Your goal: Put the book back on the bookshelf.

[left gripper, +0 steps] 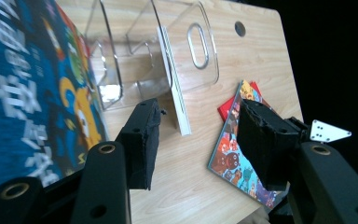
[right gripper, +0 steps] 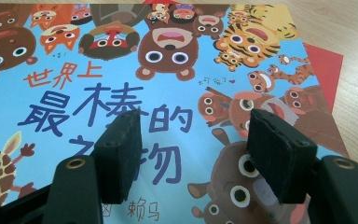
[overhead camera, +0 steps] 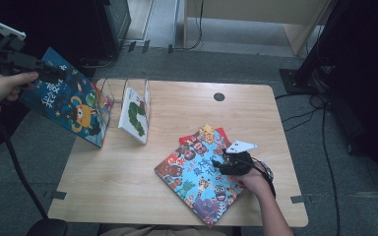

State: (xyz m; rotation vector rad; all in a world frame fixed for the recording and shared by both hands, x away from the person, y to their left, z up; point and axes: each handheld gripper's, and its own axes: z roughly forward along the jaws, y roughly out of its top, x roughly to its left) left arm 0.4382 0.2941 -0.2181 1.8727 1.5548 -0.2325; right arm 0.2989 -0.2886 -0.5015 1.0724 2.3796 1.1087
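Pale wood makes up the table point(overhead camera: 128, 187), the biggest thing in the high view, set on a grey floor. On its right half lies a large picture book point(overhead camera: 197, 177) with a blue cover crowded with cartoon animals, flat and turned at an angle, its upper corner resting on a red book point(overhead camera: 220, 132) that peeks out beneath it. At the far left a second blue book point(overhead camera: 66, 101) with an orange creature on its cover is tilted in the air beside the table's left edge, just left of a clear plastic book rack point(left gripper: 186, 51). A thin white book point(overhead camera: 134, 115) with a green caterpillar stands upright in one of the rack's slots. The left gripper point(overhead camera: 42, 69) is at this raised book's upper edge, but whether it grips the book cannot be told; in the left gripper view its jaws stand parted with nothing between the pads and the cover to their left. The right gripper point(right gripper: 193, 140) hovers over the flat animal book, jaws parted, holding nothing.
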